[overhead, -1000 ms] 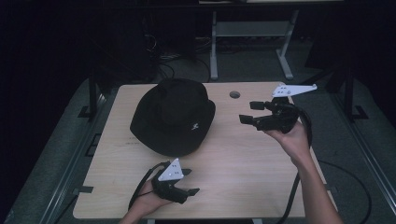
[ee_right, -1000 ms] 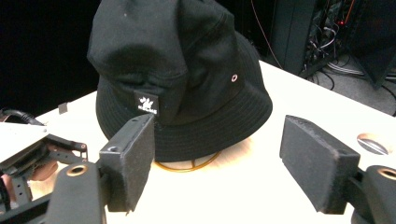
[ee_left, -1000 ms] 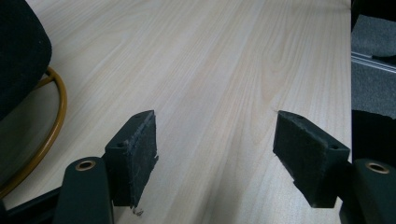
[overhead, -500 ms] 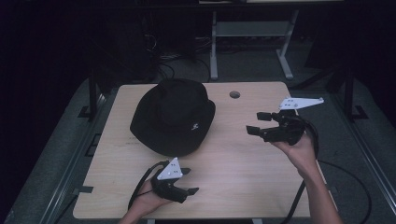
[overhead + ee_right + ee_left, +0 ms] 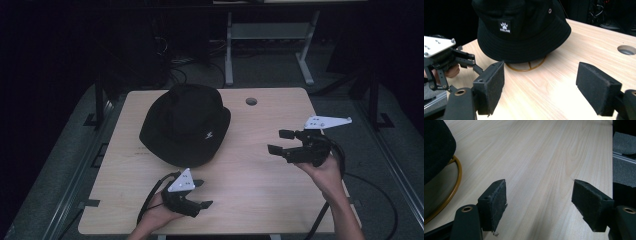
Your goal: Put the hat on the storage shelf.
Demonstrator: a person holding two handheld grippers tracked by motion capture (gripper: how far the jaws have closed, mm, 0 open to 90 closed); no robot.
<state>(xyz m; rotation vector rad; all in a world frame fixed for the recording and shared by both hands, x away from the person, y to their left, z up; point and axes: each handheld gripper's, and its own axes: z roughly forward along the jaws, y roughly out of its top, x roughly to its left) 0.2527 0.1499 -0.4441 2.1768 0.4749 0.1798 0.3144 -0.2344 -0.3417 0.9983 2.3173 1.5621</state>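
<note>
Jaws of both grippers stand spread with nothing between them. Between the two, a black bucket hat [image 5: 185, 125] sits on a brass-coloured wire ring [image 5: 526, 67] on the wooden tabletop [image 5: 250, 185]. Near its front brim lies the left gripper [image 5: 199, 194]; well apart hovers the right gripper [image 5: 280, 141].

A black bucket hat [image 5: 185, 125] sits crown-up on the far left part of the bench [image 5: 260, 200]. The brim slopes down all round. A small black label [image 5: 505, 27] with a white paw mark is sewn on the crown side, and a metal eyelet [image 5: 549, 10] shows nearer the top. The hat rests on a thin golden wire ring [image 5: 529, 66], part of which shows beneath the brim edge; the brim is raised slightly off the bench there.
</note>
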